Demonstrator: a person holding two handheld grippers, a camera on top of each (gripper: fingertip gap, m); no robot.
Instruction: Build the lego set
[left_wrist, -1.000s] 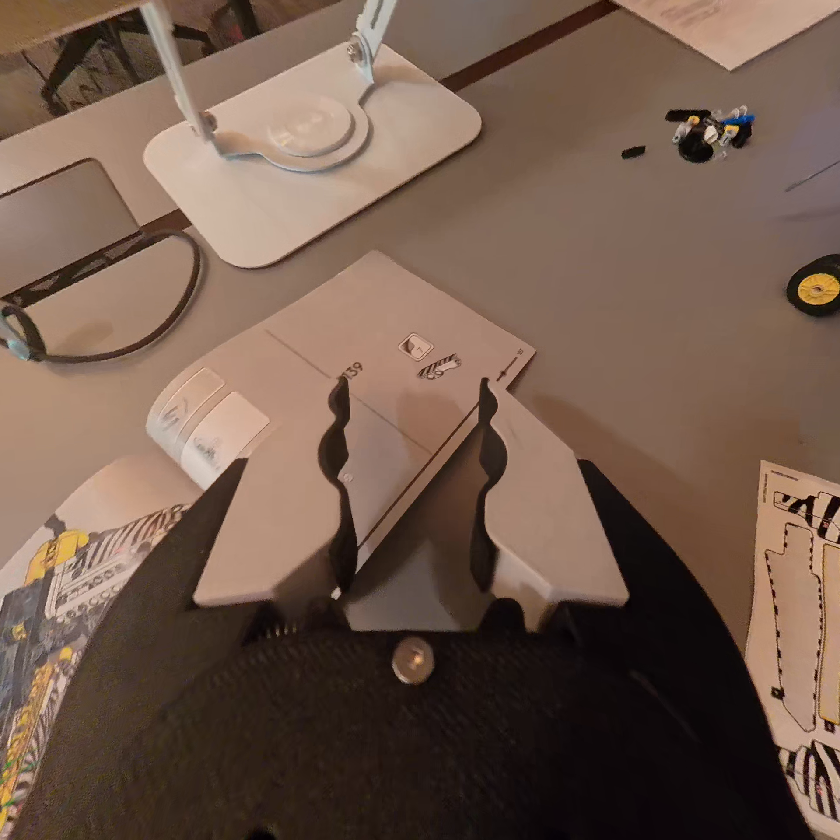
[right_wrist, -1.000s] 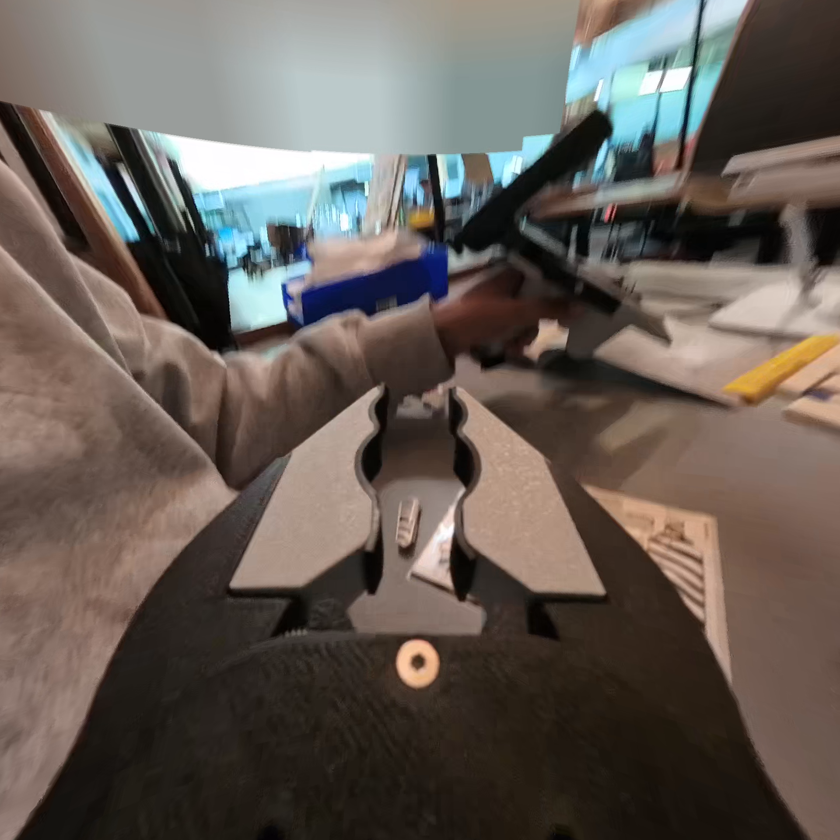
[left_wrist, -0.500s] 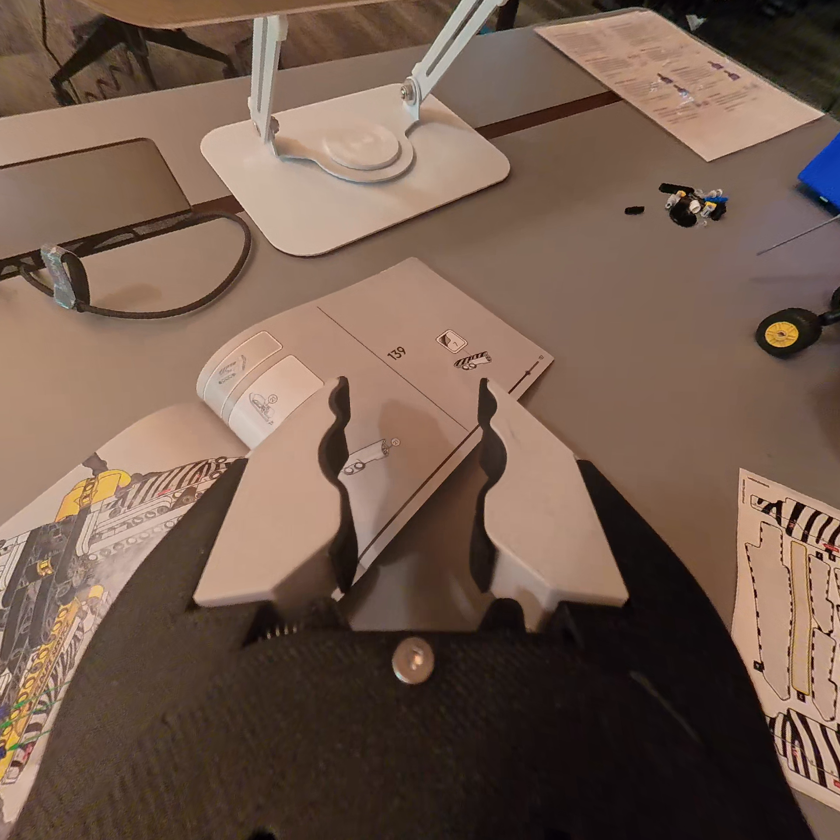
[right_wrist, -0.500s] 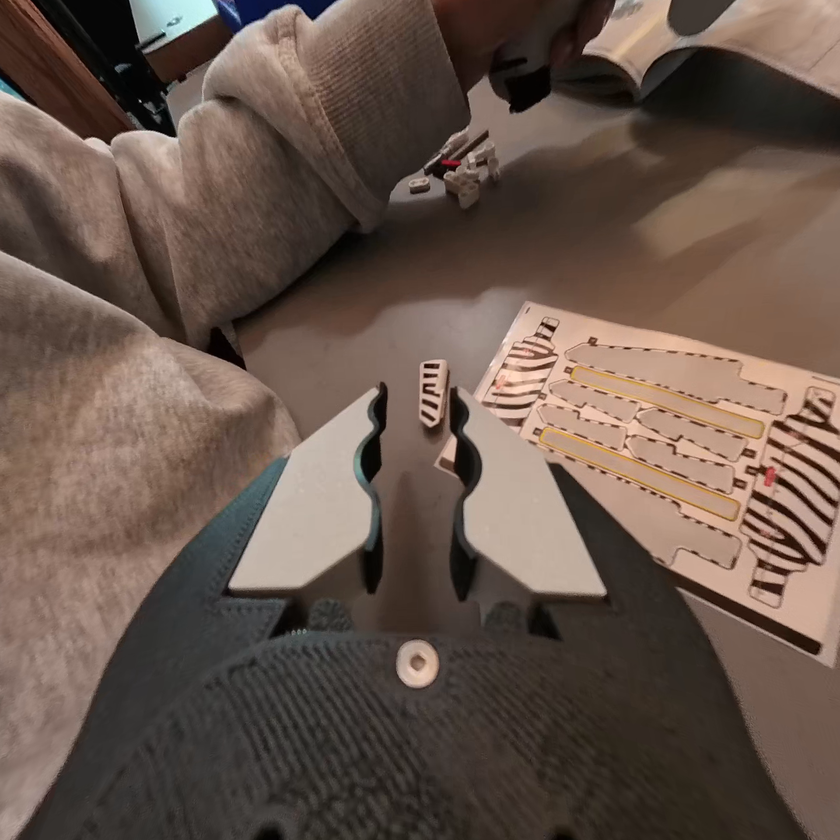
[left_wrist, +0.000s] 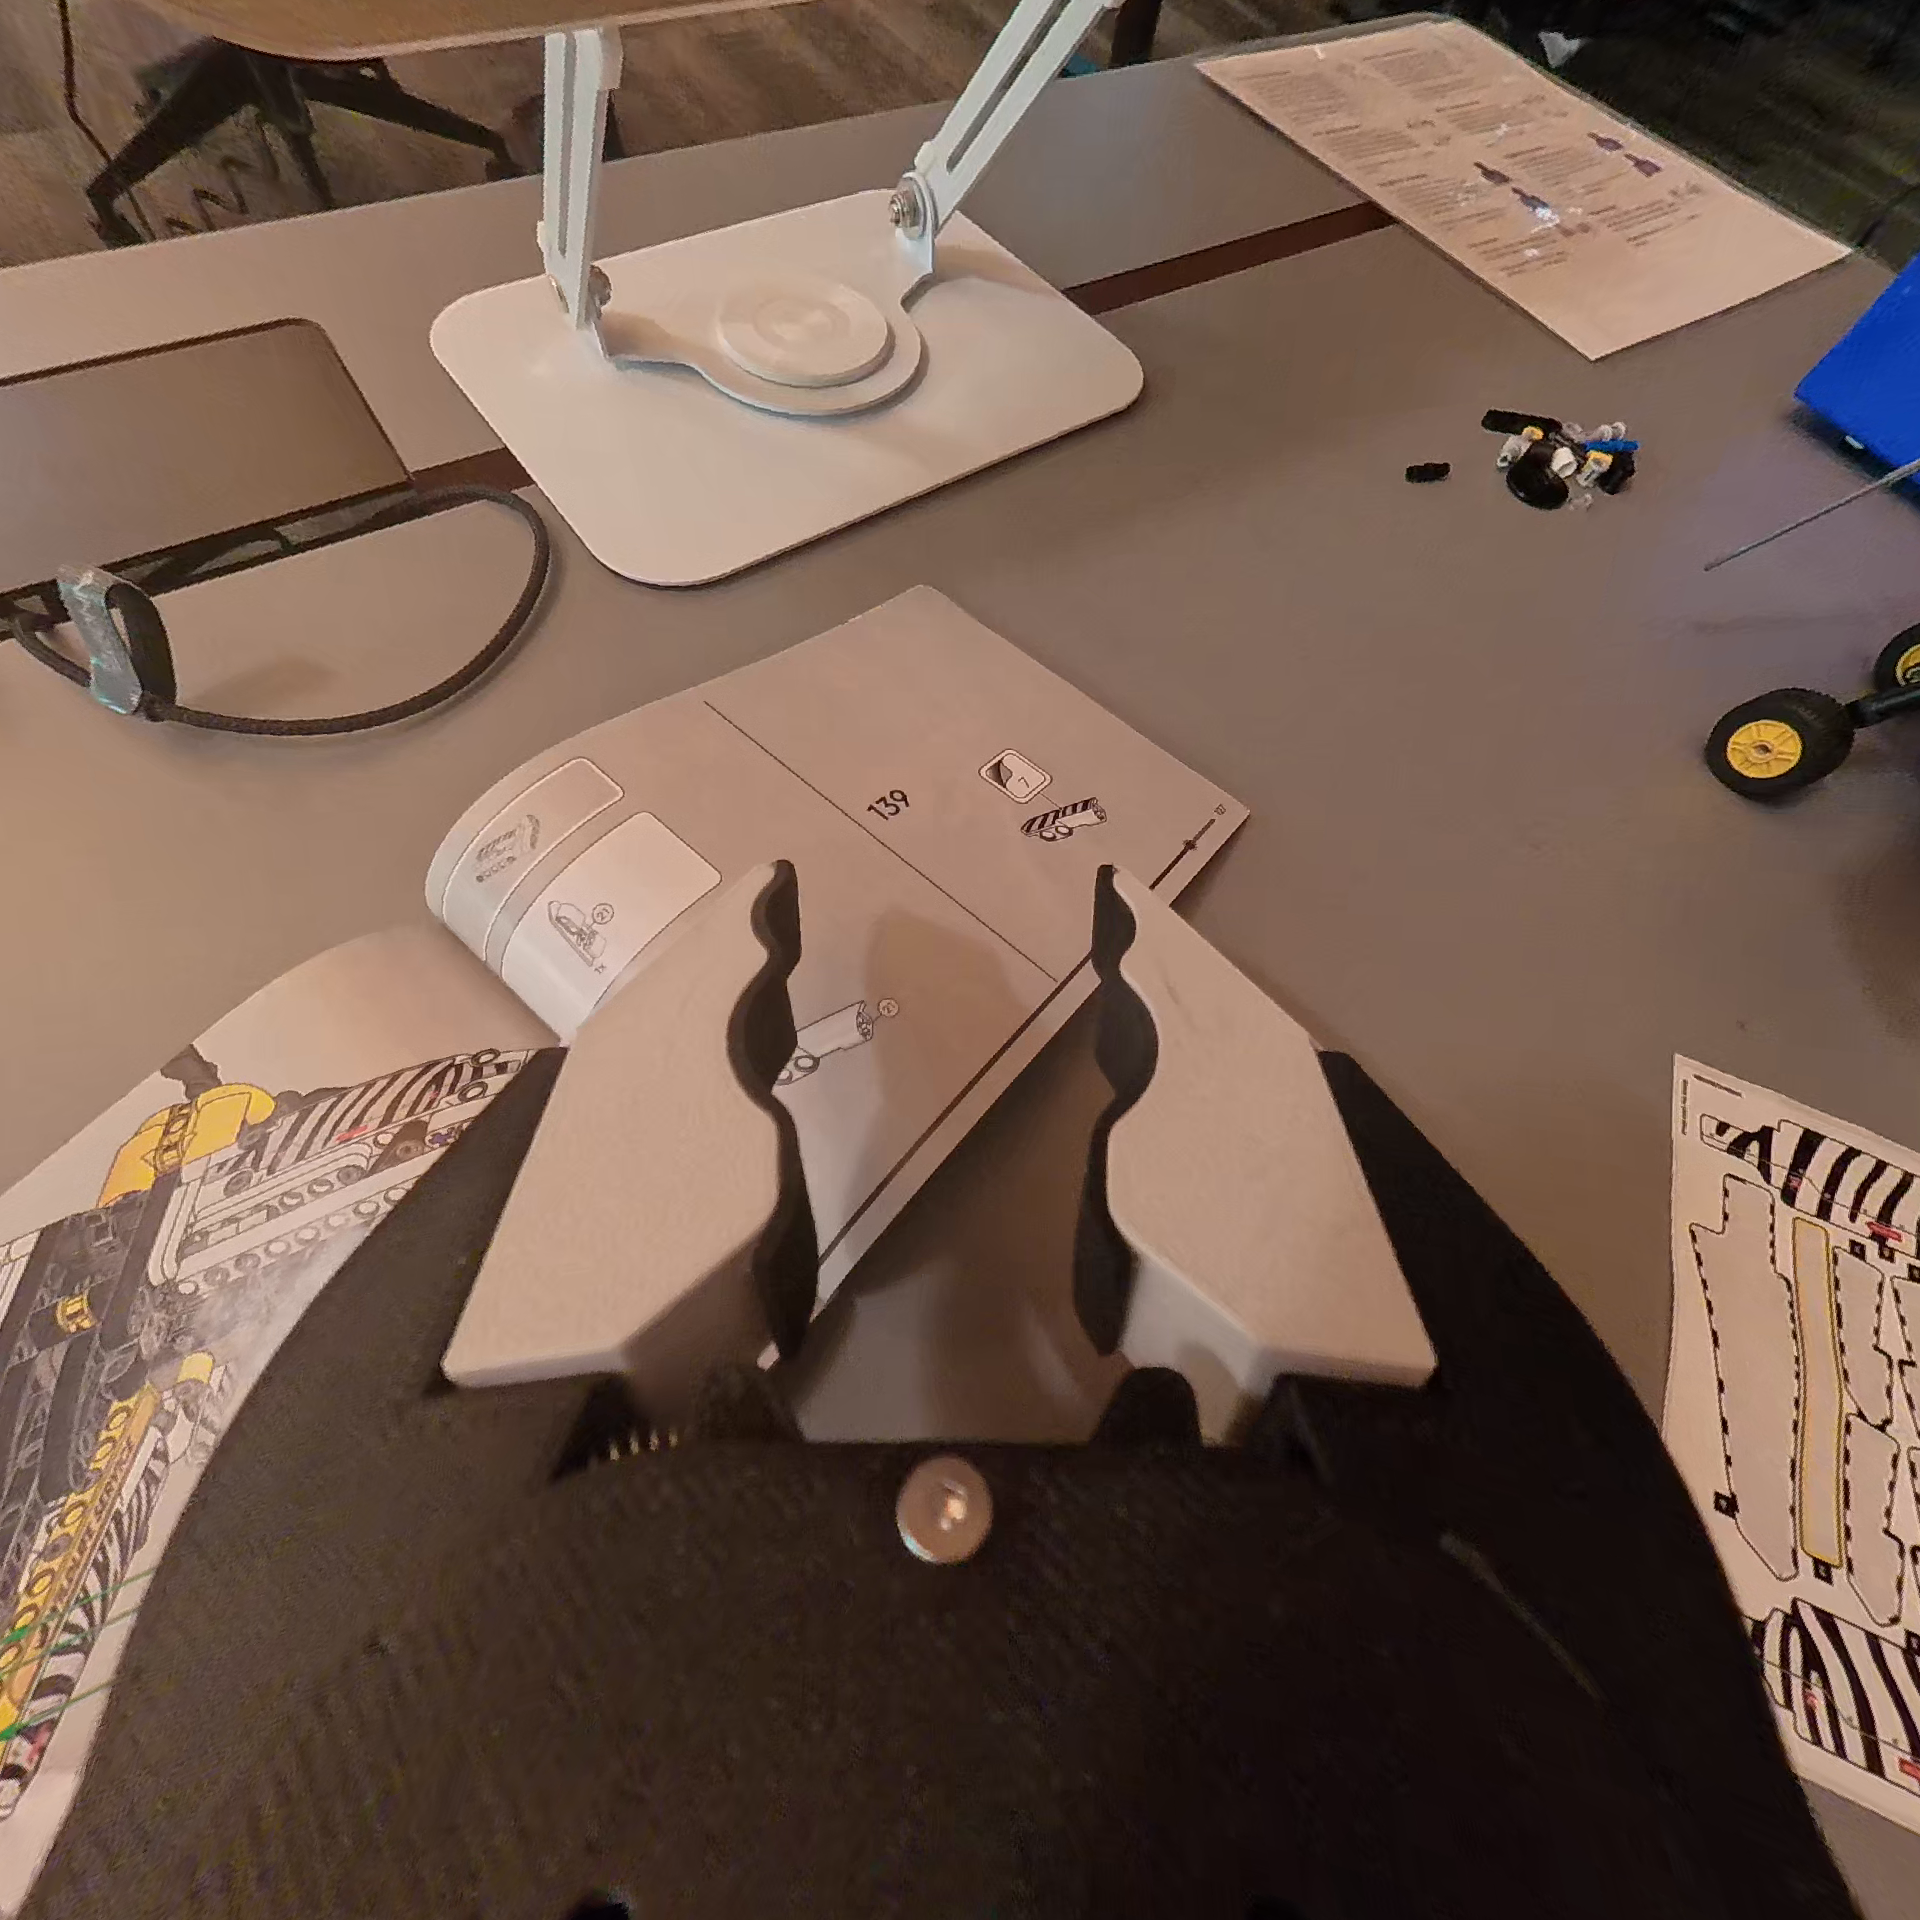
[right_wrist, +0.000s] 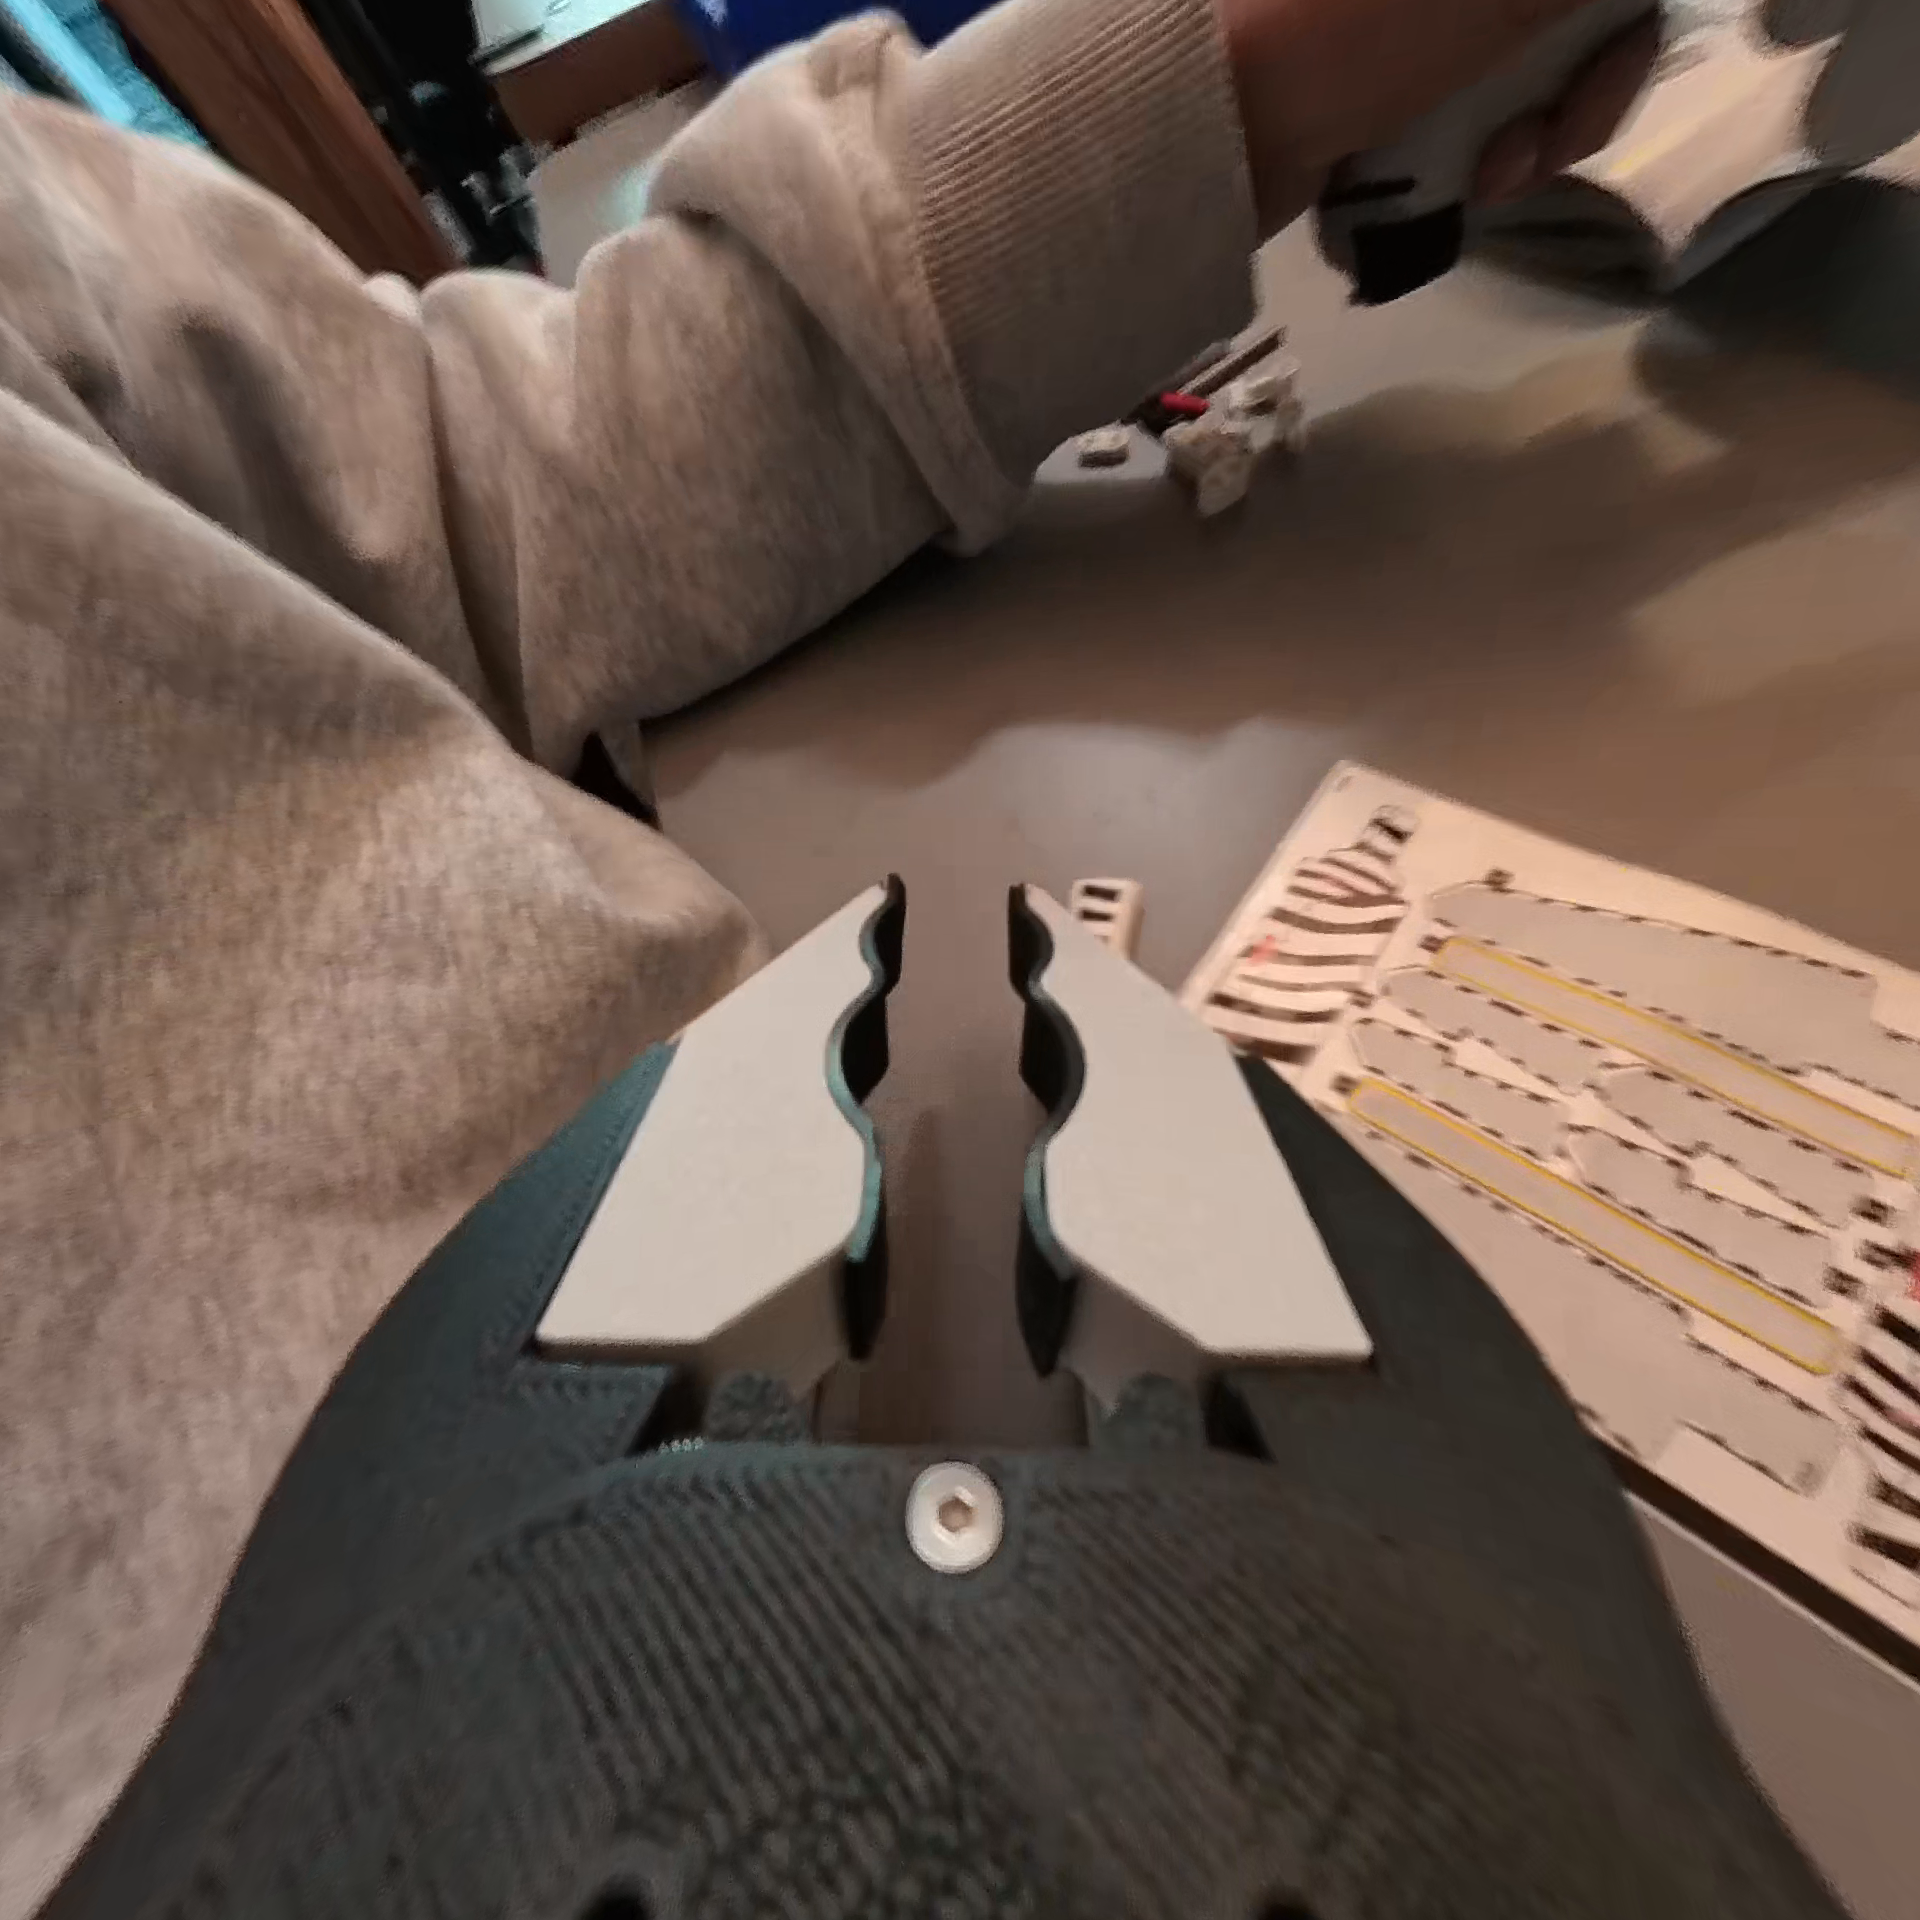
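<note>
My left gripper (left_wrist: 940, 883) is open and empty, held above the open instruction booklet (left_wrist: 914, 769) on the grey table. My right gripper (right_wrist: 956, 894) is open and empty, low over the table. A small white piece with zebra stripes (right_wrist: 1107, 909) lies just right of its right fingertip, next to the sticker sheet (right_wrist: 1621, 1101). A small pile of white and dark lego parts (right_wrist: 1226, 426) lies farther off, by the person's sleeve. Another small pile of black, blue and white parts (left_wrist: 1558, 462) sits at the far right in the left wrist view.
A white stand base (left_wrist: 790, 384) stands at the back. A black cable (left_wrist: 343, 644) loops at left. A yellow-hubbed wheel assembly (left_wrist: 1777, 743), a blue box (left_wrist: 1870, 384), a printed sheet (left_wrist: 1507, 166) and the sticker sheet (left_wrist: 1808, 1351) lie at right. The person's grey sleeve (right_wrist: 520, 468) fills the left. Tip to tip, the grippers are about 30 cm apart.
My right gripper swung down from the room towards the table and has drifted left, so the striped piece now lies beside its right fingertip. My left gripper has drawn back and up over the booklet.
</note>
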